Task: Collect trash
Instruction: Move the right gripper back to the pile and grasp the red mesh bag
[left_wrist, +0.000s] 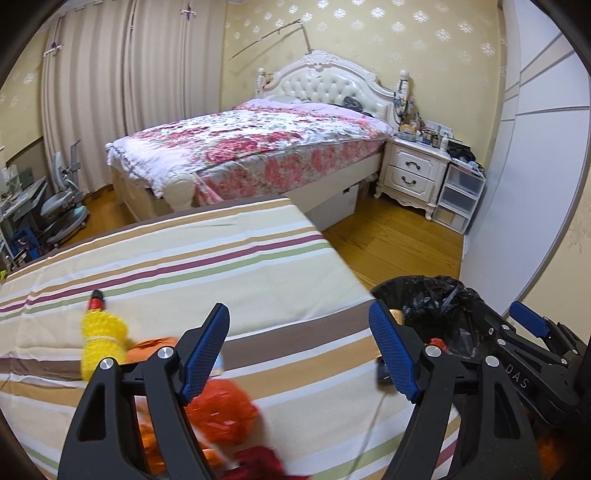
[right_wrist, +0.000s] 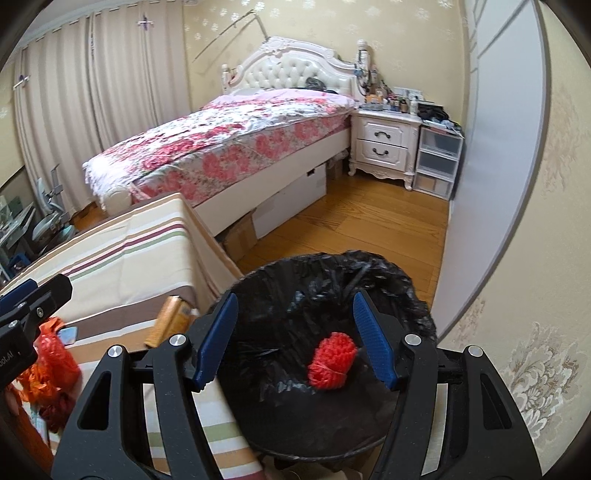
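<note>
Both tongs gape empty: right tongs (right_wrist: 291, 338) hover over the bin (right_wrist: 413, 299) holding a red mesh ball (right_wrist: 332, 360); left tongs (left_wrist: 299, 350) face table (left_wrist: 221, 240) litter beside the bin.

I'm working in a home bedroom. Ahead of me stands a bed (left_wrist: 251, 147) with a tufted white headboard (left_wrist: 325, 83) and a pink floral quilt (right_wrist: 229, 136). Beside it sits a carved white nightstand (left_wrist: 413, 170) with two drawers, its top crowded with small bottles and clutter, and next to that a clear plastic drawer unit (left_wrist: 460, 195). Long cream curtains (left_wrist: 110, 92) cover the far wall; the wallpaper (left_wrist: 406, 33) is yellow with pale flower motifs. The floor (right_wrist: 351, 225) is warm wood boards — cardboard boxes (right_wrist: 240, 232) are tucked under the bed frame. A swivel chair (left_wrist: 64, 199) stands in the left corner.
</note>
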